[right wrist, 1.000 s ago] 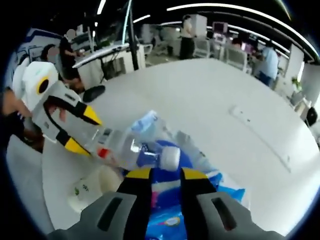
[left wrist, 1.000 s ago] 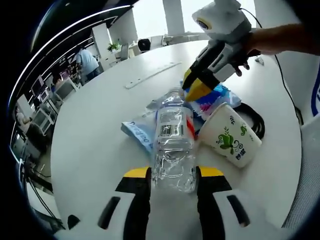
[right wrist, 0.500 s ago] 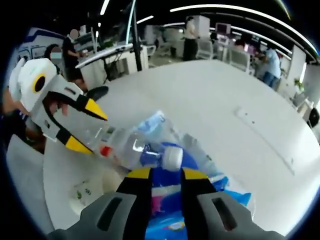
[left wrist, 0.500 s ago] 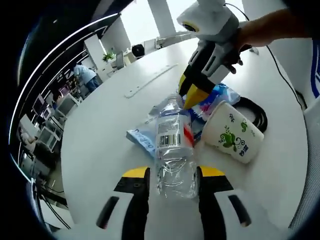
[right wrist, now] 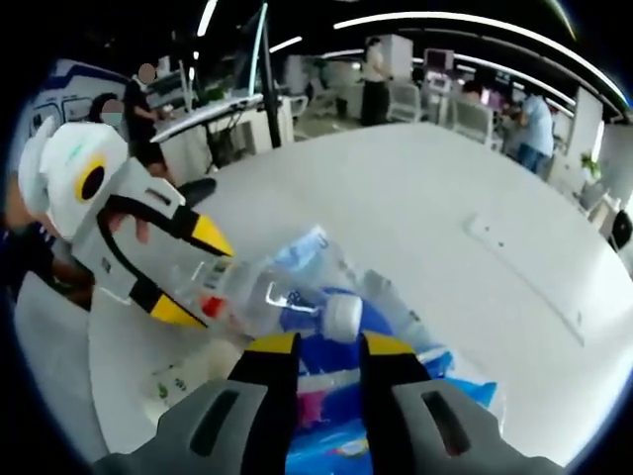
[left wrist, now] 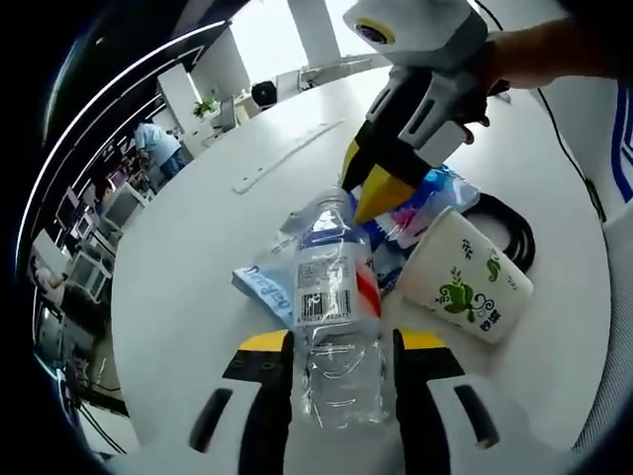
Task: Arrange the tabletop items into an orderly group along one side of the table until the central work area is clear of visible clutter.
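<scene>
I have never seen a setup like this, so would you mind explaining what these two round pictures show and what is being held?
There is no robot arm here: a person holds a two-jaw gripper in each hand, and a fisheye camera rides on each, looking forward along its yellow-tipped jaws.

In the left gripper view, the left gripper has its jaws on either side of a clear plastic water bottle and holds it near its base. The right gripper comes in from above, held by a hand.

In the right gripper view, the right gripper's jaws sit close together over blue snack packets, just below the bottle's white cap; whether they grip anything is unclear.

On the white round table also lie a paper cup with a green leaf print, tipped on its side, and a black cable.
</scene>
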A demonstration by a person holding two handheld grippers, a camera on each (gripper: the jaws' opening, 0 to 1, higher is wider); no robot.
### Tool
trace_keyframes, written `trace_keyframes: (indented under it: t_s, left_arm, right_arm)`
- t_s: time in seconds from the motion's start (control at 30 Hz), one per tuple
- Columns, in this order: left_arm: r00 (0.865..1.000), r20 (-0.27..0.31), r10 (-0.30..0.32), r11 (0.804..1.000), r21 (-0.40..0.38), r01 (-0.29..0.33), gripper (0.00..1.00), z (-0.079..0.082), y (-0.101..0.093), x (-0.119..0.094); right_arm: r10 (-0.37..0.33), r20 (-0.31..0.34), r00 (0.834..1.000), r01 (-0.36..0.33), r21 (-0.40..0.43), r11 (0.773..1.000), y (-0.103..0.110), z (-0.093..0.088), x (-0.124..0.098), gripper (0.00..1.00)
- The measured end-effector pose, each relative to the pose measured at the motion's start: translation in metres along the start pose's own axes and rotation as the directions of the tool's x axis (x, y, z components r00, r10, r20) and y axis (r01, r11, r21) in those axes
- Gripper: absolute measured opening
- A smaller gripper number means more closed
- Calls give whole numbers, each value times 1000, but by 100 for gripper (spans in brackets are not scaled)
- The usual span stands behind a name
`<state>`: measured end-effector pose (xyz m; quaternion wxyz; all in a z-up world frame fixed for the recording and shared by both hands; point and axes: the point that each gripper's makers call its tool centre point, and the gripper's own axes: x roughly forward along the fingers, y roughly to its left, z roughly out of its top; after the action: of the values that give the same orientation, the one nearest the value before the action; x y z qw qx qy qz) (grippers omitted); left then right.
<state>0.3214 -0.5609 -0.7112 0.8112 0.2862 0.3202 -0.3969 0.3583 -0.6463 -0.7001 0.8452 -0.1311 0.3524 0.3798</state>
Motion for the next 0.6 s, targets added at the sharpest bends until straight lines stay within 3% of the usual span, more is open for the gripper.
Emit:
trace_keyframes:
  t_s: [0.33, 0.37, 0.6]
  left_arm:
    - [1000, 16, -4, 998, -58, 5, 31, -1, 2, -1]
    - [1000, 23, -5, 996, -93, 7, 31, -1, 2, -2]
    - [997, 72, 20, 993, -121, -11, 30, -1, 3, -4]
  right_arm:
    - [8, -3, 1000, -8, 1, 1000, 1, -1, 1, 21]
    - [7, -4, 1000, -7, -1, 1000, 1, -1, 1, 22]
    - [10, 2, 1000, -10, 7, 1000, 0, 0, -1, 22]
